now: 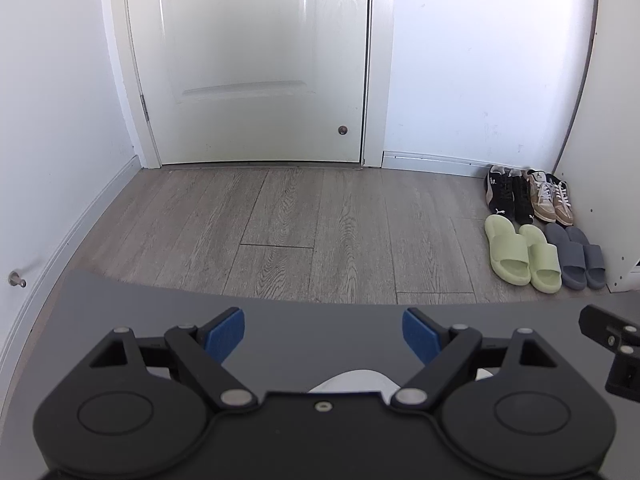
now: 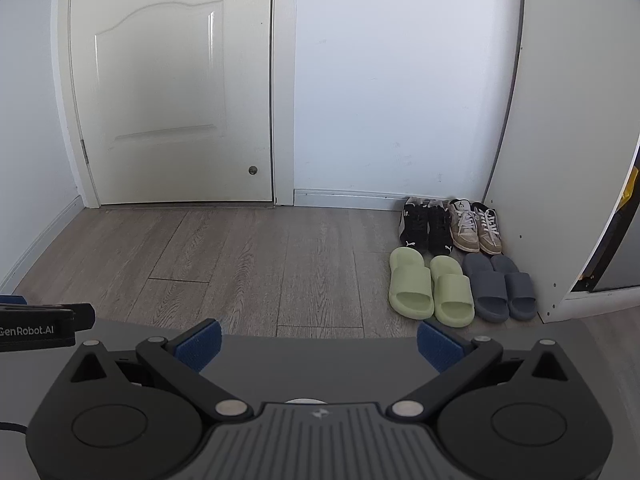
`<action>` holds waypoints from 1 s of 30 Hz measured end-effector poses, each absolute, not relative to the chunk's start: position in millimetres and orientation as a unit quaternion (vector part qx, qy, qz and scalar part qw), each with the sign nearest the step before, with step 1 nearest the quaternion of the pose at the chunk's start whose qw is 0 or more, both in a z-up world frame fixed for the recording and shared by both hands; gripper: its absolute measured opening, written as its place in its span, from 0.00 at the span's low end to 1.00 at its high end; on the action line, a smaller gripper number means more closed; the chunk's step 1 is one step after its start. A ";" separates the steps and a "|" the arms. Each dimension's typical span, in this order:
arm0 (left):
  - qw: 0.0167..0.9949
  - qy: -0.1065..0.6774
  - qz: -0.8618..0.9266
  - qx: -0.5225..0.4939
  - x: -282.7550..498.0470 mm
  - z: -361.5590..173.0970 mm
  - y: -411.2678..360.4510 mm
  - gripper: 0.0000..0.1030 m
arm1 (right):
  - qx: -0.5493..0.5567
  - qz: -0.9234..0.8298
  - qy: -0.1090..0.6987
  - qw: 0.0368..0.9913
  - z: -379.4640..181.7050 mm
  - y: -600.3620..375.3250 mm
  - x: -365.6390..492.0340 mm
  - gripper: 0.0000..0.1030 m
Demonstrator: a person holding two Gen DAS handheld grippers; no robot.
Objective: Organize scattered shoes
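Four pairs of shoes stand in two neat rows in the far right corner. Black sneakers [image 1: 507, 197] [image 2: 426, 228] and beige sneakers [image 1: 550, 197] [image 2: 475, 226] are against the wall. Green slides [image 1: 522, 254] [image 2: 430, 292] and grey-blue slides [image 1: 576, 258] [image 2: 500, 288] are in front of them. My left gripper [image 1: 323, 336] is open and empty, far back from the shoes. My right gripper [image 2: 318, 346] is open and empty, also well short of them. Both hover over a dark grey surface [image 1: 320, 320] [image 2: 320, 354].
A white door [image 1: 256, 60] [image 2: 172, 92] closes the far wall, with grey wood flooring [image 1: 280, 220] [image 2: 240, 260] before it. A white cabinet panel [image 1: 600, 160] [image 2: 560, 160] flanks the shoes on the right. The other gripper's edge shows in each view [image 1: 612, 340] [image 2: 40, 326].
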State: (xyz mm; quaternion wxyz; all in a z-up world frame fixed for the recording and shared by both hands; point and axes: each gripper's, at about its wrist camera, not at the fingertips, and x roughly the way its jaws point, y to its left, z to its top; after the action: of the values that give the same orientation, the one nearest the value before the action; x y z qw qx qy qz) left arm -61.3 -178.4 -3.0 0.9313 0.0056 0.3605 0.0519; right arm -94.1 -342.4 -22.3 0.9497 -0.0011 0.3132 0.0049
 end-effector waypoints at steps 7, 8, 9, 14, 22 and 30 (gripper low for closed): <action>0.931 0.361 0.052 0.008 -63.2 -4.7 -178.2 0.84 | 0.004 0.004 0.315 0.949 -24.0 -338.5 -95.9 1.00; 0.931 0.361 0.052 0.006 -63.0 -5.2 -178.3 0.84 | 0.004 0.004 0.315 0.949 -24.3 -338.0 -96.0 1.00; 0.931 0.361 0.052 0.004 -62.8 -5.5 -178.2 0.84 | 0.002 0.003 0.315 0.949 -24.7 -337.3 -96.2 1.00; 0.932 0.358 0.050 -0.002 -62.9 -4.9 -176.6 0.84 | -0.004 0.002 0.312 0.950 -24.5 -334.2 -97.4 1.00; 0.935 0.350 0.051 0.010 -64.5 -2.7 -179.7 0.84 | -0.002 0.003 0.308 0.951 -24.7 -332.9 -98.0 1.00; 0.937 0.346 0.050 0.014 -63.5 -1.0 -180.6 0.84 | 0.001 0.007 0.308 0.951 -25.2 -331.6 -96.8 1.00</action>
State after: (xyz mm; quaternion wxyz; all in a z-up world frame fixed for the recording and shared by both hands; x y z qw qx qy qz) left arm -63.5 -180.6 -1.1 0.9370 0.0143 0.3456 0.0498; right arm -96.8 -331.6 -25.2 0.9512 0.0012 0.3084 0.0066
